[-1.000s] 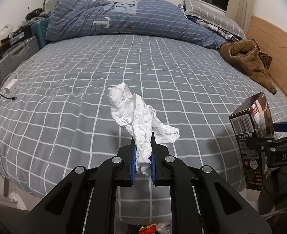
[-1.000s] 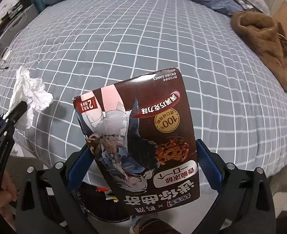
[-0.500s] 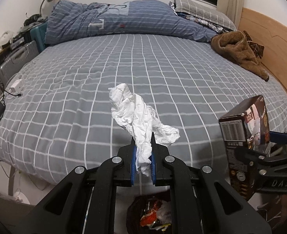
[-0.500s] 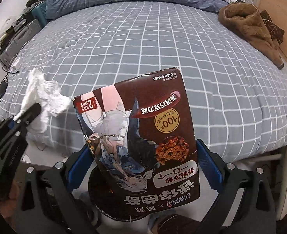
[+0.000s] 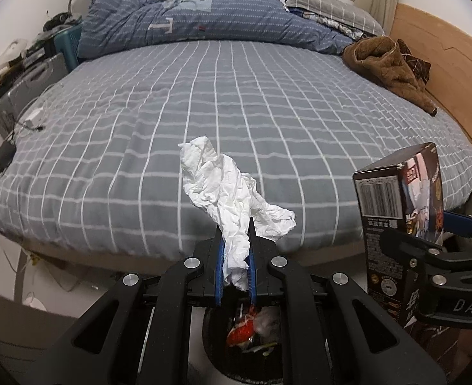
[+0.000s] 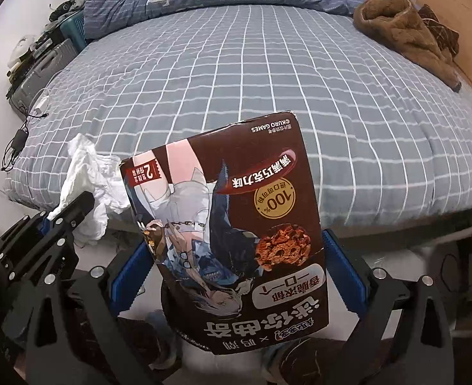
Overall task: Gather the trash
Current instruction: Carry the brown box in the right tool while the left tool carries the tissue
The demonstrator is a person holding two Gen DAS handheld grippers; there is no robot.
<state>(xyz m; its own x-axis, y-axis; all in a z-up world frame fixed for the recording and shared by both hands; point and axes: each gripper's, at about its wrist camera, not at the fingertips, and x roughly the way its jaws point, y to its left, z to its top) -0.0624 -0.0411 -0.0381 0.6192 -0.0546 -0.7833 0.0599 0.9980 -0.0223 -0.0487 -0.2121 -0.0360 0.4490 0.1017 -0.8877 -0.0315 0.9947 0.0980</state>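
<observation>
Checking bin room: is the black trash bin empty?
Not empty: the black trash bin holds red and clear wrappers.

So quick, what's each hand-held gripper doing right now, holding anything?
Left hand-held gripper: closed on the crumpled white tissue.
Right hand-held gripper: closed on the brown cookie box.

Right claw (image 6: 236,276) clamps cookie box (image 6: 229,224); bed (image 6: 300,80) behind.

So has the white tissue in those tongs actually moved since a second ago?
Yes. The tissue, pinched in the left tongs, has drawn back off the bed: the bed's near edge has slid up the left wrist view, and the trash bin now shows below.
</observation>
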